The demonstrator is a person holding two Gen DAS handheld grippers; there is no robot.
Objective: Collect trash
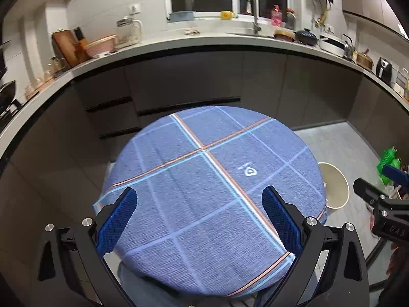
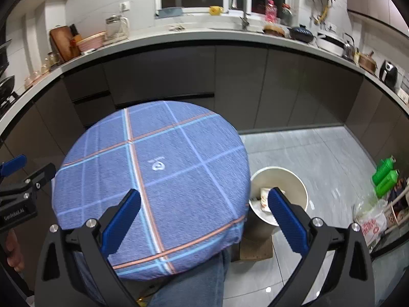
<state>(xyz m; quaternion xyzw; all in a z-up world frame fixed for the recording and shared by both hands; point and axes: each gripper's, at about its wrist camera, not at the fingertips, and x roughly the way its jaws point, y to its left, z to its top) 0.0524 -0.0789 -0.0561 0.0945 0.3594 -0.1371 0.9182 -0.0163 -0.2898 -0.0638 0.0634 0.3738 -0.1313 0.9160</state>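
**Trash in bin, both claws empty**

Trash (image 2: 264,199) lies inside the cream bin (image 2: 296,179), which stands on the tiled floor (image 2: 319,153) just right of the round surface (image 2: 153,179) with its blue plaid cloth. Left claw (image 1: 199,204) and right claw (image 2: 204,204) hover above the surface, each spread wide and holding nothing.

Both grippers are held level, side by side and apart, pointing forward; the left gripper (image 1: 199,197) and the right gripper (image 2: 204,198) each have their blue-padded fingers spread wide, holding nothing
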